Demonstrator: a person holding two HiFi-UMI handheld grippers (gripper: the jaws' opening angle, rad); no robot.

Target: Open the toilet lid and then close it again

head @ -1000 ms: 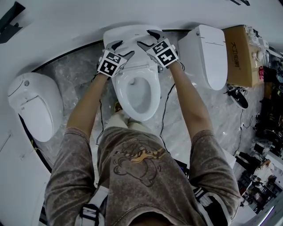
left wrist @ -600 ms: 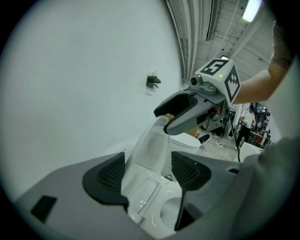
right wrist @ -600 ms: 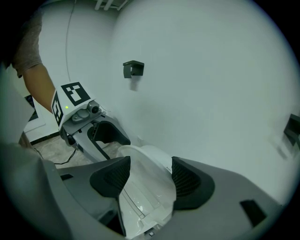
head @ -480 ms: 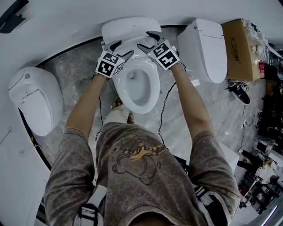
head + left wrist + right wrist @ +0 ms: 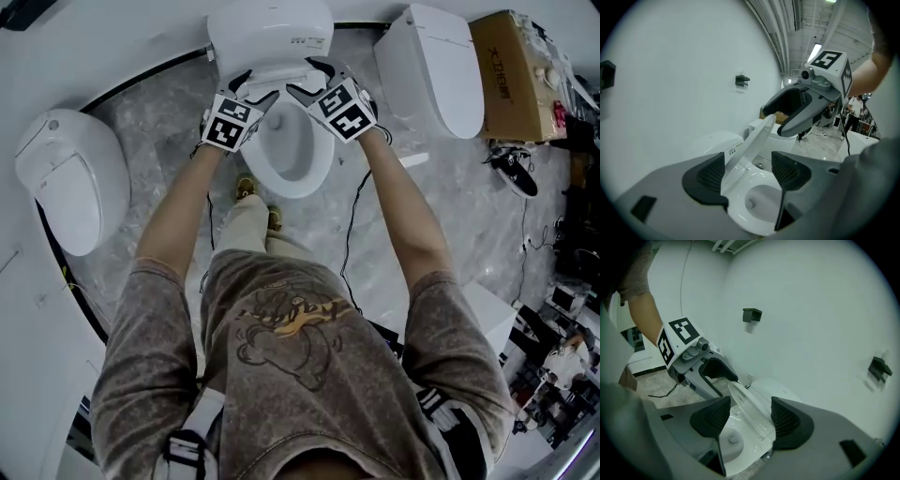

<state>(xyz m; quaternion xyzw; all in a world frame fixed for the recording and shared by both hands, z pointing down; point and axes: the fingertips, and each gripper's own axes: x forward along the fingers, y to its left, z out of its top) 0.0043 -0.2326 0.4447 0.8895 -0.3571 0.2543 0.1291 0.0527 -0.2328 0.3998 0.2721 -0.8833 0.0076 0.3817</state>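
Note:
A white toilet (image 5: 298, 183) stands against the curved wall, its bowl showing below my hands. Its lid (image 5: 274, 73) is tilted partway up. My left gripper (image 5: 255, 89) straddles the lid's left edge and my right gripper (image 5: 305, 78) its right edge. In the left gripper view the lid (image 5: 757, 136) slants up between the wide-set jaws of the left gripper (image 5: 749, 173), close to the left pad (image 5: 710, 176). In the right gripper view the lid (image 5: 745, 408) passes between the jaws of the right gripper (image 5: 750, 418), with a gap on both sides. Both grippers are open.
Two closed toilets flank this one, a left toilet (image 5: 66, 178) and a right toilet (image 5: 431, 66). A cardboard box (image 5: 506, 66) and dark shoes (image 5: 516, 173) sit at the right. The person's foot (image 5: 246, 187) is just in front of the bowl. Black brackets (image 5: 742, 80) hang on the wall.
Both grippers have come back from the toilet's rear toward the person, and the lid between them leans further forward over the bowl. The head camera has shifted; the toilets sit higher in view.

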